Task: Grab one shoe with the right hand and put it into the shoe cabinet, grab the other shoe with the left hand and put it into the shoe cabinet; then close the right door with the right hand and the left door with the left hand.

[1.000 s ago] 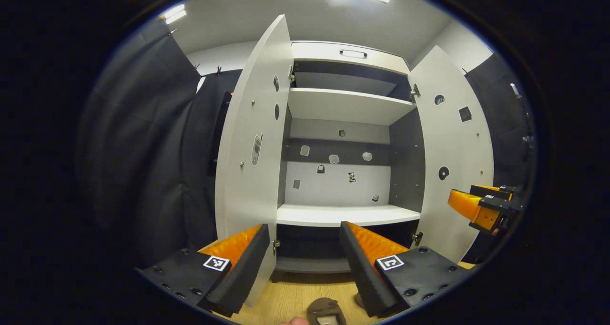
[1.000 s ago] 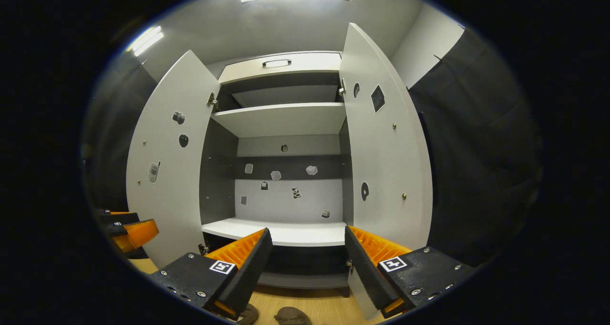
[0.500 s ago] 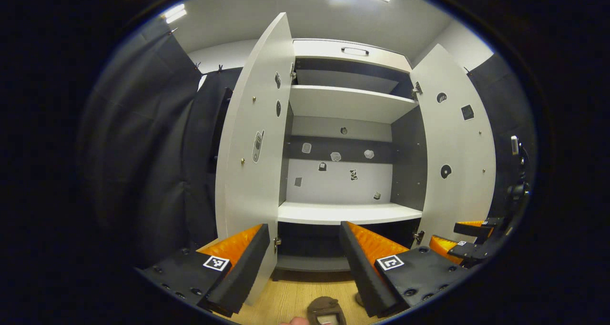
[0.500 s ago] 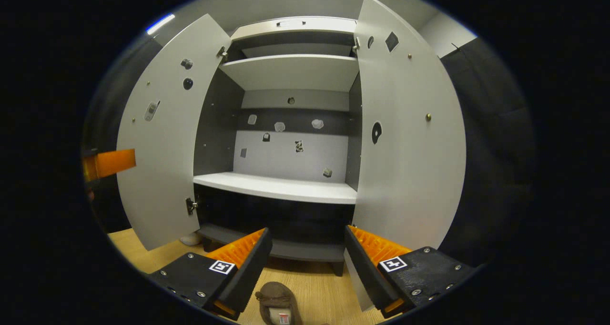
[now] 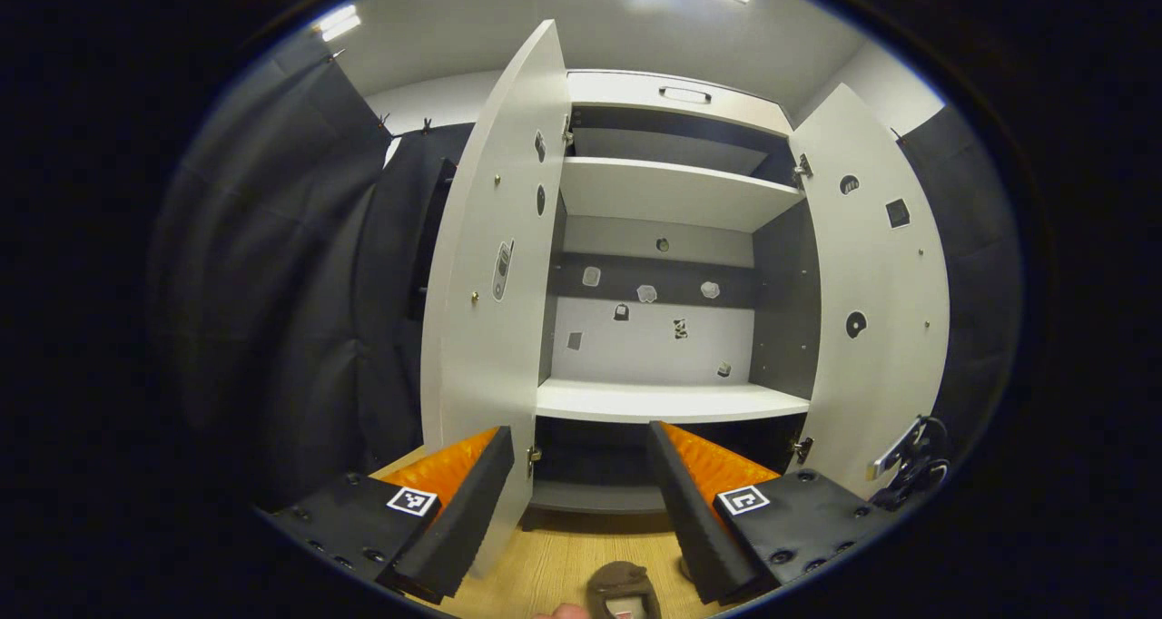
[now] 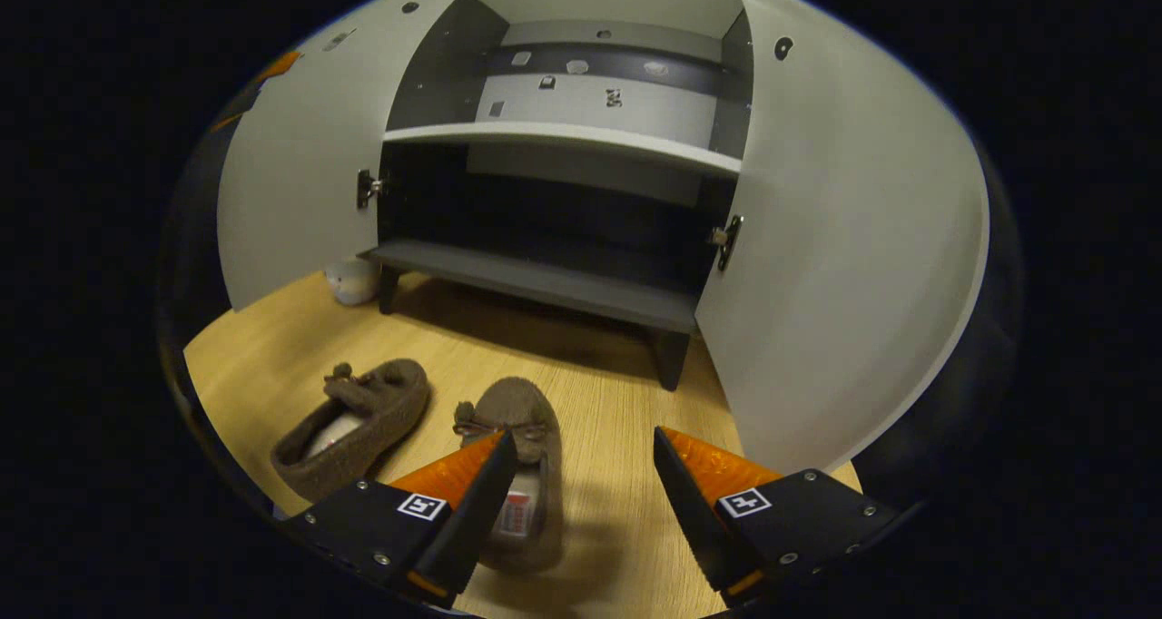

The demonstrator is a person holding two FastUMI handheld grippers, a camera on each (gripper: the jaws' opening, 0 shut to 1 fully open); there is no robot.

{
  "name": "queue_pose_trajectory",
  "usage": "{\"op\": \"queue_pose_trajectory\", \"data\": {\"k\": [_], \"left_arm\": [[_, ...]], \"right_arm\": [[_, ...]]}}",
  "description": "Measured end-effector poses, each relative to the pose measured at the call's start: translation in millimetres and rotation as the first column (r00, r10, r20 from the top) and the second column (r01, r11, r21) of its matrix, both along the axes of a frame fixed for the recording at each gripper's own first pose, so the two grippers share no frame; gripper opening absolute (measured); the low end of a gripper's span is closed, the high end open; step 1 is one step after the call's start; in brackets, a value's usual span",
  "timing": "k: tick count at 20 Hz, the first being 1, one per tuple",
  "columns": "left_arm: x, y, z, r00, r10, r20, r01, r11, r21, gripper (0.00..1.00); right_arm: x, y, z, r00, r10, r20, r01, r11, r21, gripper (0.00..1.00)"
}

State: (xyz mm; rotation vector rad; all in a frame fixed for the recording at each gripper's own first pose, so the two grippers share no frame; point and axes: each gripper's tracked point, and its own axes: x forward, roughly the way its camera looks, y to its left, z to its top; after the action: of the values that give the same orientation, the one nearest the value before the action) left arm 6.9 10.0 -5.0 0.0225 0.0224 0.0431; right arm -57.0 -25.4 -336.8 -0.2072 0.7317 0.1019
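Observation:
Two brown furry slippers lie on the wooden floor in the right gripper view: one slipper (image 6: 522,456) partly under the left finger, the other slipper (image 6: 356,424) farther left, angled. My right gripper (image 6: 581,460) is open, hovering just above and right of the nearer slipper, holding nothing. The shoe cabinet (image 6: 554,283) stands ahead with both doors open: left door (image 6: 300,183), right door (image 6: 844,265). In the left gripper view my left gripper (image 5: 581,460) is open and empty, facing the cabinet (image 5: 667,401), with a slipper's toe (image 5: 622,587) at the bottom edge.
A small white object (image 6: 352,280) sits on the floor by the cabinet's left leg. The bottom shelf (image 6: 545,279) is dark and bare; the white shelf (image 5: 672,403) above holds nothing. Black cloth walls flank the cabinet on both sides.
The right gripper has tilted and dropped toward the floor, bringing both slippers into its view. The left gripper has barely moved. The right gripper has left the left gripper view's right edge.

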Motion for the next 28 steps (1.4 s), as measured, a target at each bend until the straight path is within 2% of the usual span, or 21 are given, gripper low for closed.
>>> {"op": "queue_pose_trajectory", "data": {"k": [4,9,13,15,17,18,21,22,23,25,28], "left_arm": [[1,2,-4,1.0,0.003,-0.007,-0.003,1.0,-0.001,0.96],[1,1,-6,1.0,0.005,-0.014,-0.005,1.0,-0.01,0.96],[-1,0,-5,1.0,0.006,-0.012,-0.006,1.0,-0.004,0.96],[-1,1,-5,1.0,0.01,-0.012,-0.01,1.0,-0.004,0.96],[-2,2,-5,1.0,0.017,-0.018,-0.017,1.0,0.001,0.96],[-3,4,-5,1.0,0.024,-0.017,-0.024,1.0,0.005,0.96],[-5,5,-2,1.0,0.025,-0.007,-0.025,1.0,0.002,0.96],[-5,5,-2,1.0,0.026,-0.006,-0.026,1.0,0.002,0.99],[-6,5,-2,1.0,0.025,-0.005,-0.025,1.0,0.001,0.96],[-7,3,-2,1.0,0.018,-0.007,-0.018,1.0,-0.001,0.96],[-10,1,-1,1.0,0.011,-0.002,-0.011,1.0,-0.002,0.96]], "right_arm": [[-6,-3,-37,0.996,0.005,-0.087,-0.005,1.0,-0.01,0.9],[14,5,-75,0.987,0.024,-0.158,-0.022,1.0,0.013,0.87],[40,13,-91,0.989,0.037,-0.142,-0.031,0.999,0.043,0.78],[39,13,-104,0.983,0.036,-0.181,-0.029,0.999,0.039,0.7],[41,21,-105,0.983,0.075,-0.169,-0.065,0.996,0.064,0.6],[38,22,-108,0.98,0.11,-0.163,-0.101,0.993,0.058,0.47],[38,28,-106,0.981,0.147,-0.126,-0.143,0.989,0.04,0.28],[38,28,-106,0.983,0.138,-0.125,-0.135,0.99,0.033,0.23],[40,25,-105,0.985,0.119,-0.121,-0.117,0.993,0.024,0.2],[41,24,-104,0.99,0.082,-0.117,-0.08,0.997,0.022,0.08],[46,16,-90,0.997,0.025,-0.074,-0.025,1.0,0.002,0.05]]}}
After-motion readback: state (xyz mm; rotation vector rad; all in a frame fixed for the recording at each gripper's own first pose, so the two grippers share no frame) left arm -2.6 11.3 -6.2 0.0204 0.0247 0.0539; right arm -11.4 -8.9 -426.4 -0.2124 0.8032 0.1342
